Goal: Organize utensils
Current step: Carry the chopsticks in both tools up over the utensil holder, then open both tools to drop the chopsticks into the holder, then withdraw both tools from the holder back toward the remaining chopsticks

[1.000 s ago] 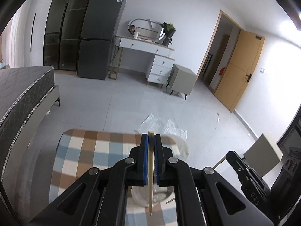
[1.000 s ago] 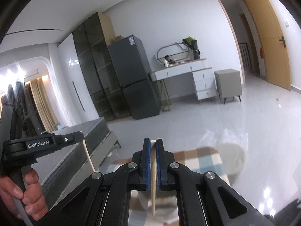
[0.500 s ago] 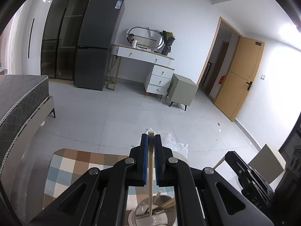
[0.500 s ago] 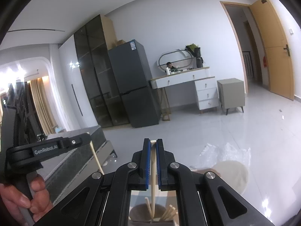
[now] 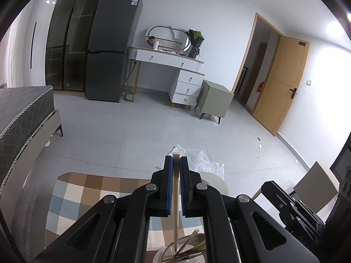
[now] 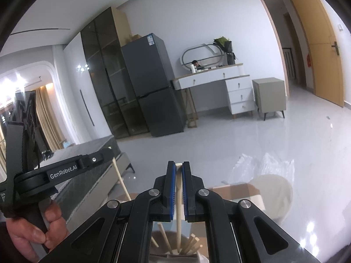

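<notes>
Fingers of the left gripper are clamping a pale wooden chopstick between their blue pads, and the stick is hanging upright with its lower tip pointing down inside the utensil holder, where other chopsticks are leaning at angles. Fingers of the right gripper are likewise pinching a second chopstick upright, its lower end reaching down among the sticks standing in the same holder. In the right wrist view the person's left hand is gripping the black handle of the left gripper, and the chopstick it carries is slanting downward. The holder is sitting on a checked tablecloth in brown, blue and cream. Beyond it, crumpled clear plastic is lying on the grey floor, and a grey fridge is standing against the far wall.
</notes>
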